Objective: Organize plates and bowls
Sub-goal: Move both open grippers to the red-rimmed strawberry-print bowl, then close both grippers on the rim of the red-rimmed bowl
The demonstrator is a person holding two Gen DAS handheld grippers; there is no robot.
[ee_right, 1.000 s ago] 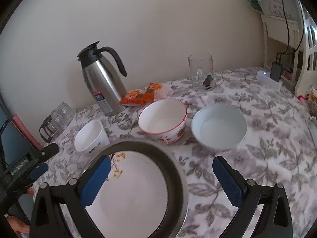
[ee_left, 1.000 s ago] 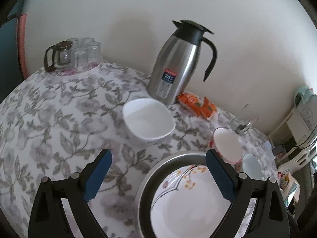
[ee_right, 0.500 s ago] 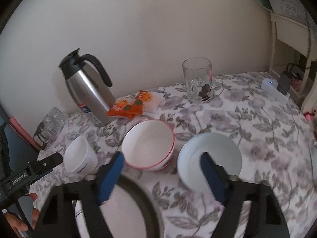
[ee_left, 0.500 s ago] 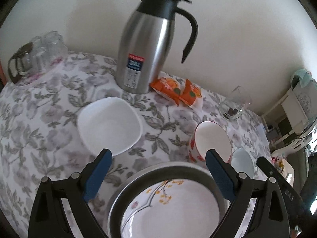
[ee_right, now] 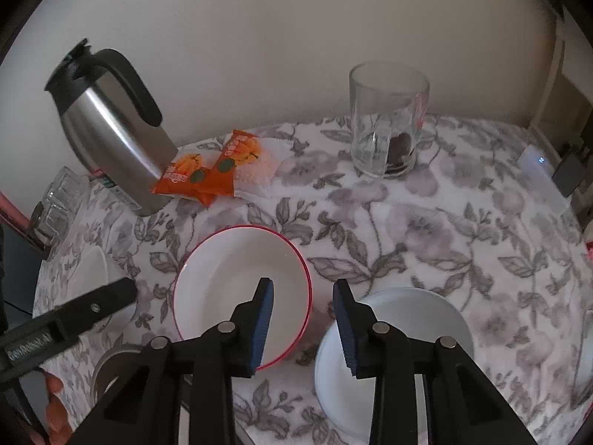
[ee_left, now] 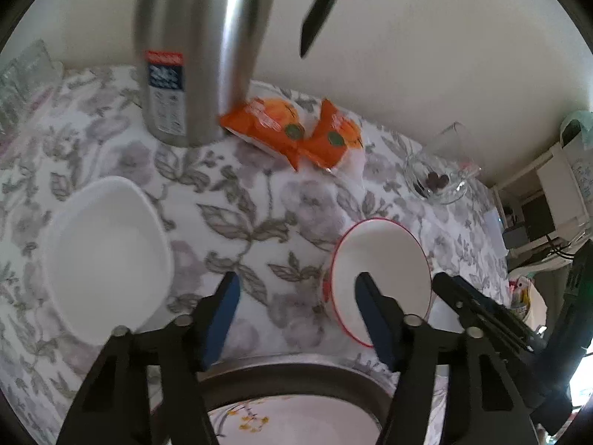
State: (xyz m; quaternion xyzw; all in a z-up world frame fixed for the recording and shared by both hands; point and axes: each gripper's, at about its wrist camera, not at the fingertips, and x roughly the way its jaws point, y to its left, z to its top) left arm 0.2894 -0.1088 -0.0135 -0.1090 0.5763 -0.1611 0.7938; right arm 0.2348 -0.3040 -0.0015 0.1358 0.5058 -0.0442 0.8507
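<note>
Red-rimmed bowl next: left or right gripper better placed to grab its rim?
Either, right slightly. The right gripper straddles the red-rimmed bowl's right rim, jaws closing, narrower gap. The left gripper straddles the opposite rim, also closing, but wider.

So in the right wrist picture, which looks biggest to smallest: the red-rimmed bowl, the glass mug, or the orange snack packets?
1. Red-rimmed bowl, though it sits nearest the camera.
2 and 3. Glass mug and orange snack packets look too alike to rank.
</note>
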